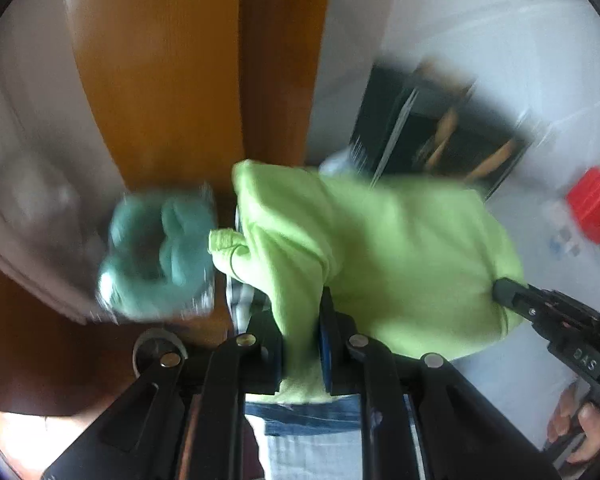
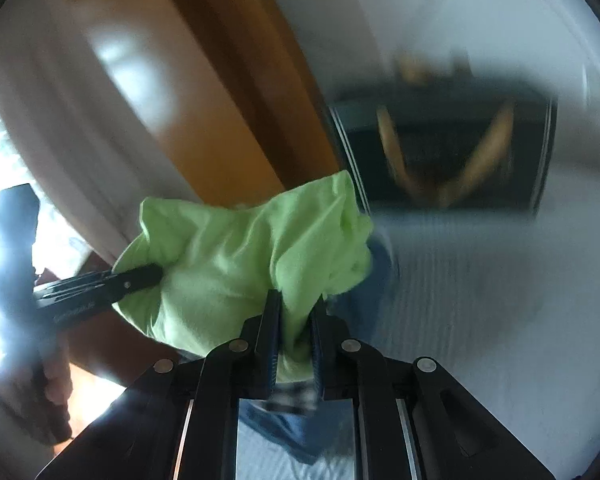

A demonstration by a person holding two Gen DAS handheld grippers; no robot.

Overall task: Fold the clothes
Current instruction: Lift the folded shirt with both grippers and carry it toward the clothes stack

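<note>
A lime-green garment (image 1: 388, 256) hangs bunched in the air between both grippers. My left gripper (image 1: 300, 320) is shut on one edge of it, the cloth pinched between the blue pads. In the left wrist view my right gripper (image 1: 504, 292) grips the garment's far right side. In the right wrist view, my right gripper (image 2: 296, 320) is shut on the green garment (image 2: 236, 264), and my left gripper (image 2: 152, 274) bites its left side. Blue denim (image 1: 308, 416) lies below. Both views are motion-blurred.
A teal bundle of cloth (image 1: 160, 256) lies to the left by a wooden door (image 1: 172, 80). A dark box (image 1: 440, 132) rests on the white surface (image 1: 520, 60), with a red object (image 1: 596, 204) at the right edge. A hand (image 2: 40, 392) holds the left gripper's handle.
</note>
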